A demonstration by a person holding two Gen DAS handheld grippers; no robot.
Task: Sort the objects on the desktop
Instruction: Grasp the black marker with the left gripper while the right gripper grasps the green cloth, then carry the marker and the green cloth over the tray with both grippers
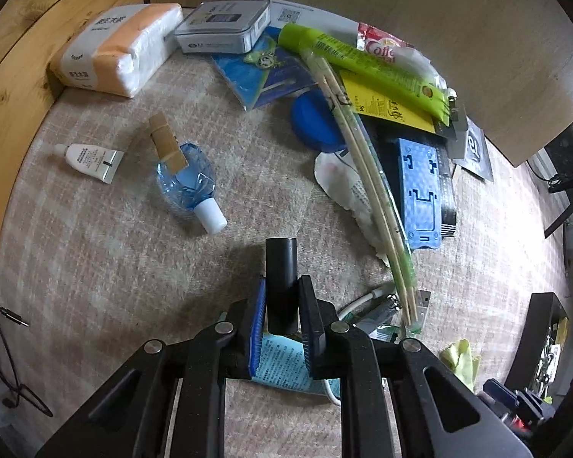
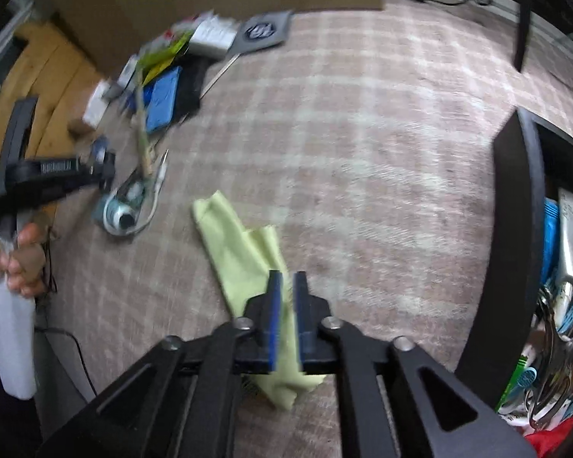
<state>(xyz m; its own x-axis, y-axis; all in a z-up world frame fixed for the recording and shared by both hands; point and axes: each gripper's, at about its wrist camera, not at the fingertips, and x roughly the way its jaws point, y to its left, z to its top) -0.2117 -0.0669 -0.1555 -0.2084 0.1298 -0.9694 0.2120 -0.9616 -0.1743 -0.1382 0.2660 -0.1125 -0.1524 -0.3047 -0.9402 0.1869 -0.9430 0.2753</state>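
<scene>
Here we note the left gripper (image 1: 282, 305) clamped on a matte black cylinder (image 1: 281, 274), its blue ribbed pads (image 1: 259, 320) pressed against both sides; the cylinder stands nearly upright between them, its lower end hidden behind the fingers. Under the jaws lies a pale blue printed leaflet (image 1: 282, 362), partly covered, with a white cable (image 1: 357, 303) looping beside it. The right gripper (image 2: 285, 280) has its jaws narrowly apart over a soft, creased yellow-green cloth (image 2: 244, 252); the cloth runs up between the pads, but motion blur keeps us from telling whether they pinch it. Both work over a woven checked mat (image 2: 363, 152) in beige and pink. Further out in the left wrist view we see a clear blue bottle (image 1: 189, 179) with a white cap lying on its side, a tan wooden clip (image 1: 166, 141) resting on it, a small white tube (image 1: 91, 156), and a wrapped tissue pack (image 1: 114, 47) against the wooden edge. The main heap to the right holds a green tube (image 1: 363, 65), long pale chopsticks (image 1: 366, 175) in a sleeve, a blue plastic stand (image 1: 422, 194) and a grey tin box (image 1: 223, 24); items beneath overlap and are hard to separate. The mat's centre is bare. In the right wrist view a dark-rimmed bin (image 2: 515, 229) is cut off at the right edge.
</scene>
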